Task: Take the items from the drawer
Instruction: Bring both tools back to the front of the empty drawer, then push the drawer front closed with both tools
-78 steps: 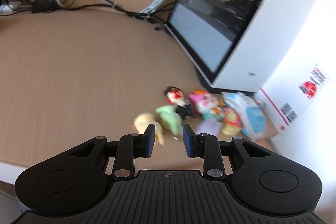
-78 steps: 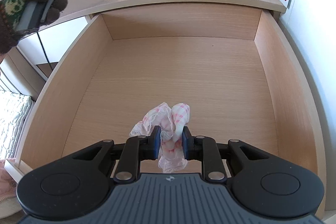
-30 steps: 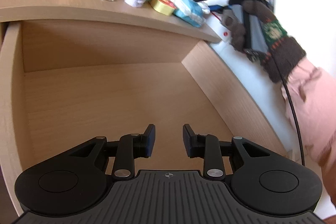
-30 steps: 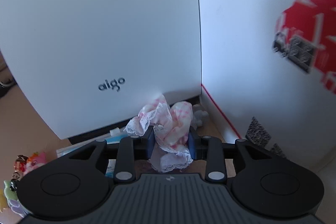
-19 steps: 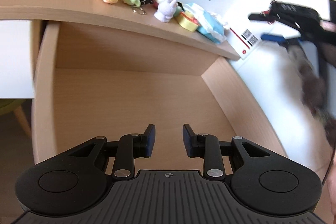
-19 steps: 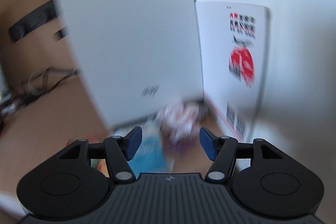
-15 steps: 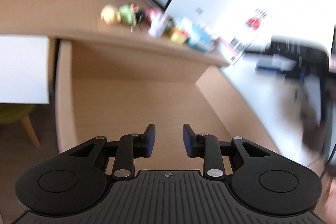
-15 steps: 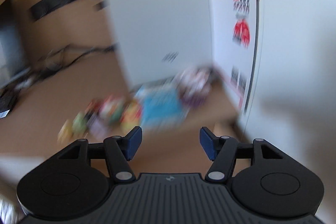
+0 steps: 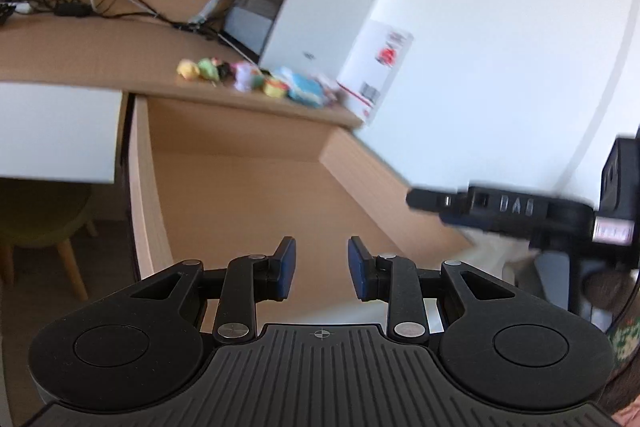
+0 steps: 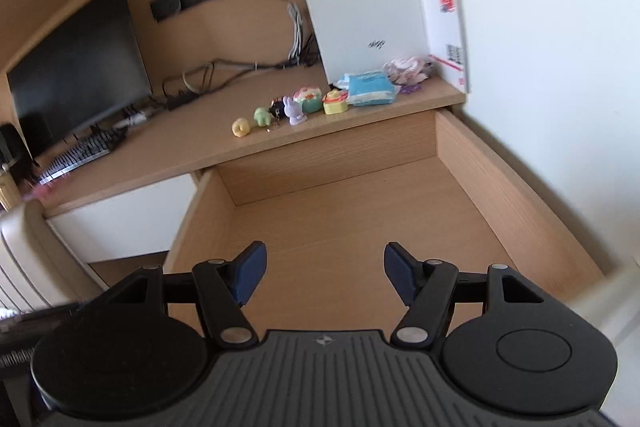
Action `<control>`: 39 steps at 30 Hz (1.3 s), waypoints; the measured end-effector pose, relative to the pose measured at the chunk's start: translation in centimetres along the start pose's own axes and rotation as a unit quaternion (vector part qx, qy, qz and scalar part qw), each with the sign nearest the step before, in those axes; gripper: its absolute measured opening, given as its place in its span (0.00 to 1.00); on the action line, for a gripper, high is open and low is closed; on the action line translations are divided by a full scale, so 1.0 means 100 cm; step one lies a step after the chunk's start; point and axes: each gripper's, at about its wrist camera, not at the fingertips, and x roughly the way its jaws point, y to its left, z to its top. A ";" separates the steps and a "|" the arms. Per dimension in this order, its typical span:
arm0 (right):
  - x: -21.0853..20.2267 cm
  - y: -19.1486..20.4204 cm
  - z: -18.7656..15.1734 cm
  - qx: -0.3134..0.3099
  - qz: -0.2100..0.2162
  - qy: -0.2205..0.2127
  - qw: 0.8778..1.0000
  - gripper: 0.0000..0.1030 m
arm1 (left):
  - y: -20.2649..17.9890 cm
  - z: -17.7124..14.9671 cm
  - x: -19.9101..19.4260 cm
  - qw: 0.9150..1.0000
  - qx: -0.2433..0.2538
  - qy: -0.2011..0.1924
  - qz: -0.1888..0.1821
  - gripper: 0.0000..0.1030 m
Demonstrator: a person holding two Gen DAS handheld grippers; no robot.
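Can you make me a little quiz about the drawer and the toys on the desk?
1. True or false: the drawer is pulled open and nothing shows inside it.
2. What sits at the left end of the toy row in the right wrist view? A) yellow toy B) blue packet C) purple bunny
3. Fill in: the pink-and-white cloth lies on the desk next to the ____ packet.

Key: 1 true; 2 A; 3 blue

Left gripper parted; right gripper jaws opening, empty
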 end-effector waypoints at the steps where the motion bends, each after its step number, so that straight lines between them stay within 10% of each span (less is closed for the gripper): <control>1: -0.012 -0.002 -0.008 0.004 0.001 -0.006 1.000 0.64 | -0.005 -0.011 -0.003 1.000 0.003 0.004 -0.001 0.31; 15: -0.060 -0.022 -0.118 -0.013 -0.092 -0.057 0.994 0.73 | -0.026 -0.095 0.010 0.995 0.034 0.003 0.092 0.31; 39: -0.002 -0.026 -0.153 -0.068 -0.105 -0.090 0.988 0.81 | -0.020 -0.114 0.050 0.990 0.052 0.002 0.134 0.20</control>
